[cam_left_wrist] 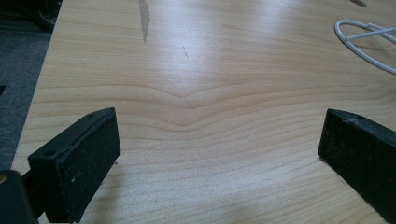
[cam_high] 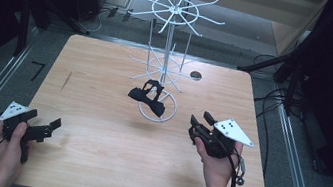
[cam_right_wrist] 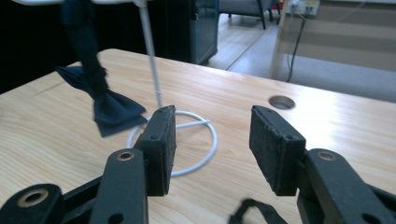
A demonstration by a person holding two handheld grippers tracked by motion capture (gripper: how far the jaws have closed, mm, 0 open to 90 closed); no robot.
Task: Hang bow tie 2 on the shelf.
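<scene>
step: bow tie hangs on the white rack; hanging looks done
right hand-held gripper: released, empty
left hand-held gripper: released, over bare tabletop
next: probably draw both back

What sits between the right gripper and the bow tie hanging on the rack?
Only bare table and the rack's white base ring, per the right gripper view. The right gripper is open and empty; the bow tie hangs beyond.
</scene>
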